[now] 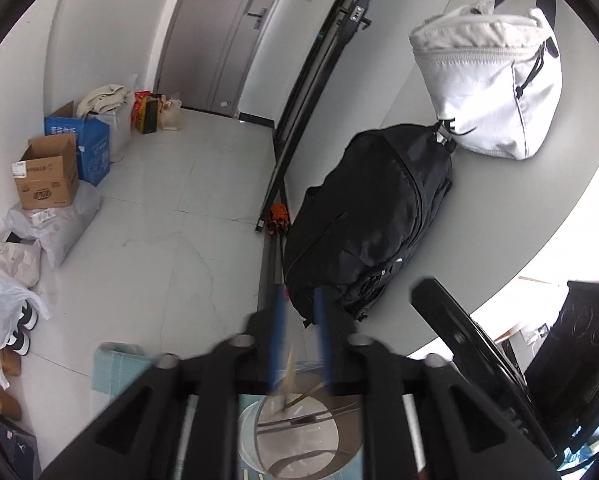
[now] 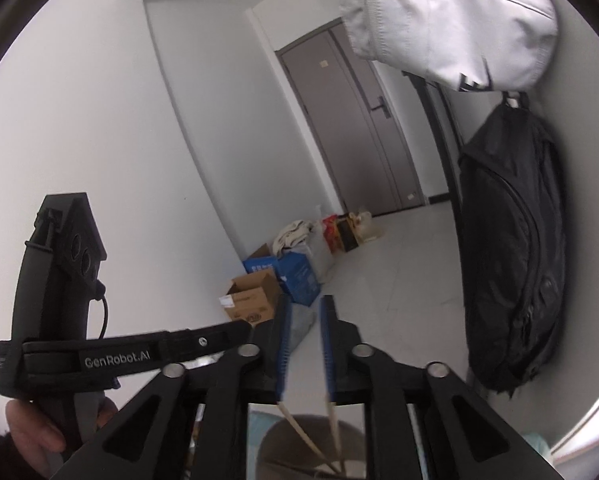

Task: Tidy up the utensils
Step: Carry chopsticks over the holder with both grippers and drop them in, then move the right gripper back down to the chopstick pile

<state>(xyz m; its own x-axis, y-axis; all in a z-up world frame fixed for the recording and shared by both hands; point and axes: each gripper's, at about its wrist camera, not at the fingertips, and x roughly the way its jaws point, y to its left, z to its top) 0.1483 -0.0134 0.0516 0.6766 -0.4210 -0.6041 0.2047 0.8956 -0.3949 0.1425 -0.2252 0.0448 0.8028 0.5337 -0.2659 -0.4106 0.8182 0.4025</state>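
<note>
Two pale wooden chopsticks (image 2: 331, 428) stand in a round grey utensil holder (image 2: 275, 444) at the bottom of the right wrist view, their long axes steeply tilted, lower ends meeting down inside the holder and upper ends spreading apart toward the right gripper (image 2: 304, 344). Its blue-padded fingers (image 2: 282, 344) stand a narrow gap apart with floor showing between them; the chopstick tops reach up to the pads, but whether either is pinched I cannot tell. In the left wrist view the left gripper (image 1: 301, 336) hangs above the same holder (image 1: 247, 432), fingers likewise partly spread, and a blurred light stick (image 1: 293, 368) rises from the holder between them — it looks loose rather than clamped, though the blur makes that uncertain. The holder rests on a light blue-green mat (image 1: 111, 364). Beyond is a room with pale grey floor tiles (image 1: 179, 184), white walls and a grey door (image 2: 363, 136). A black backpack (image 2: 511, 248) and a white drawstring bag (image 2: 447, 20) hang on the wall to the right — an open brown cardboard box (image 1: 45, 176) and a blue carton (image 1: 85, 144) stand along the far wall.
</note>
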